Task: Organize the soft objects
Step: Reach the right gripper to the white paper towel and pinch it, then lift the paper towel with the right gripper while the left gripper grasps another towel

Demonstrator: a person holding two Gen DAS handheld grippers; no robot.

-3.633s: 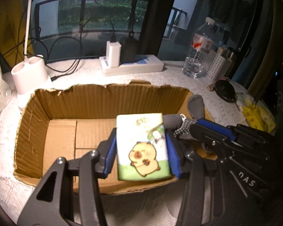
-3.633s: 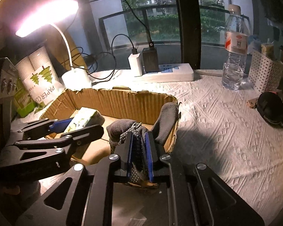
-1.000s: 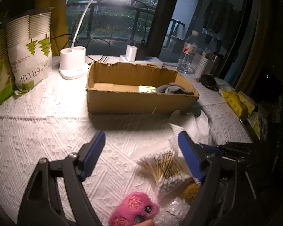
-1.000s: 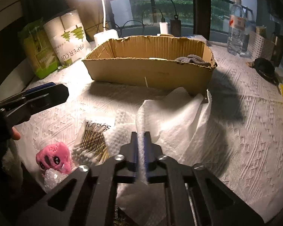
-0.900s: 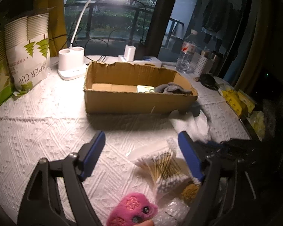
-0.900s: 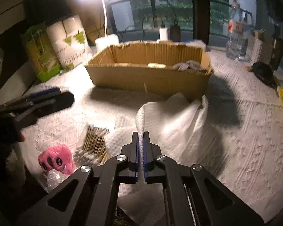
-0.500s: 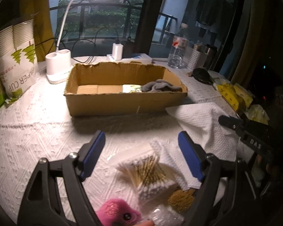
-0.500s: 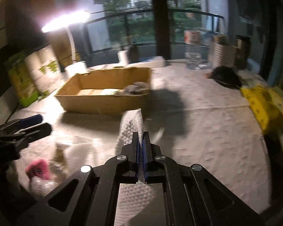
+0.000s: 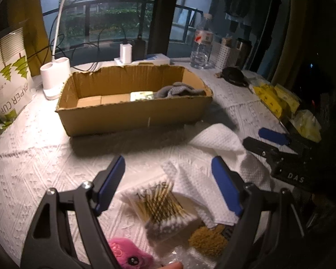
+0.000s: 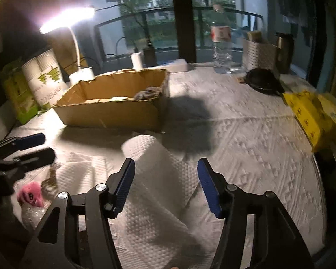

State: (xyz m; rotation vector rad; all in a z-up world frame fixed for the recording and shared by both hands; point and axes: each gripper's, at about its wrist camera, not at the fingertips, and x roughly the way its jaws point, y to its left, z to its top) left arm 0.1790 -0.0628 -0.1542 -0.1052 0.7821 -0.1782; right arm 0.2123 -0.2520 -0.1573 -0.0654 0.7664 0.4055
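Observation:
A cardboard box (image 9: 132,116) holds a tissue pack (image 9: 142,95) and grey gloves (image 9: 177,90); it also shows in the right wrist view (image 10: 109,112). My left gripper (image 9: 168,179) is open above a bag of cotton swabs (image 9: 161,204), with a pink plush toy (image 9: 127,255) just below it. My right gripper (image 10: 165,181) is open over a white paper towel (image 10: 154,179) that lies crumpled on the table. The towel also shows in the left wrist view (image 9: 215,139), beside my right gripper (image 9: 268,139).
A lit desk lamp (image 9: 56,76), a paper cup sleeve (image 9: 9,76), a power strip (image 9: 143,59) and a water bottle (image 9: 201,44) stand behind the box. Yellow packets (image 10: 313,112) and a black object (image 10: 264,83) lie at the right. A scouring pad (image 9: 208,239) lies near the swabs.
My right gripper has opened and let go of the paper towel, which now lies on the table. The left gripper stays open over the swabs.

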